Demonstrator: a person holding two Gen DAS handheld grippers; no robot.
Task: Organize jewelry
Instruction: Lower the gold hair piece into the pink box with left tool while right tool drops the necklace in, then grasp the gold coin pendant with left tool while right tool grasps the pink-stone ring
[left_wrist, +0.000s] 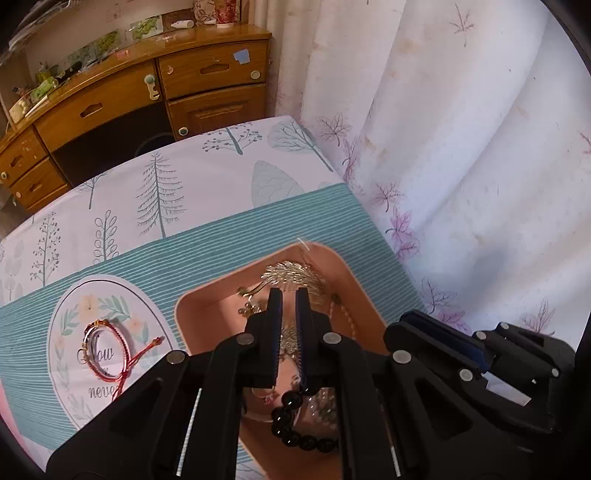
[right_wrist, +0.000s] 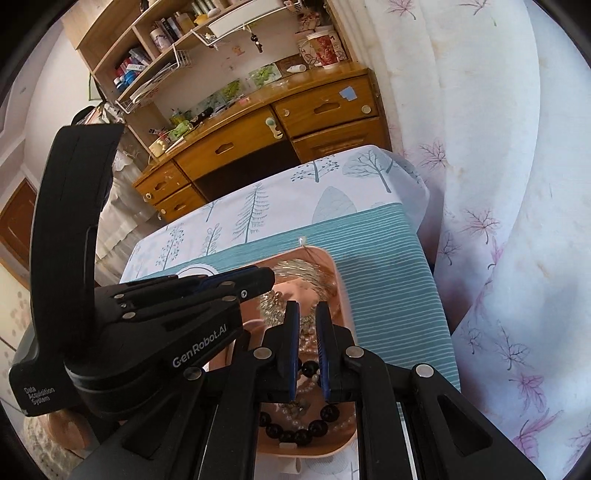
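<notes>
A pink tray (left_wrist: 192, 306) on the table holds gold leaf-shaped jewelry (left_wrist: 291, 275), a black bead bracelet (left_wrist: 295, 435) and pearls (right_wrist: 306, 387). A red cord bracelet with a gold ring (left_wrist: 107, 350) lies on the tablecloth left of the tray. My left gripper (left_wrist: 288, 295) hovers over the tray, jaws slightly apart and empty. My right gripper (right_wrist: 306, 308) also hovers over the tray (right_wrist: 345, 306), jaws slightly apart and empty, above the black bead bracelet (right_wrist: 299, 434). The left gripper's body (right_wrist: 147, 317) shows at the left in the right wrist view.
The table has a teal-striped and tree-print cloth (left_wrist: 147, 192). A wooden desk with drawers (left_wrist: 129, 99) stands beyond it. A white curtain with purple leaves (left_wrist: 461, 147) hangs along the right side. Shelves with bottles (right_wrist: 166, 33) rise above the desk.
</notes>
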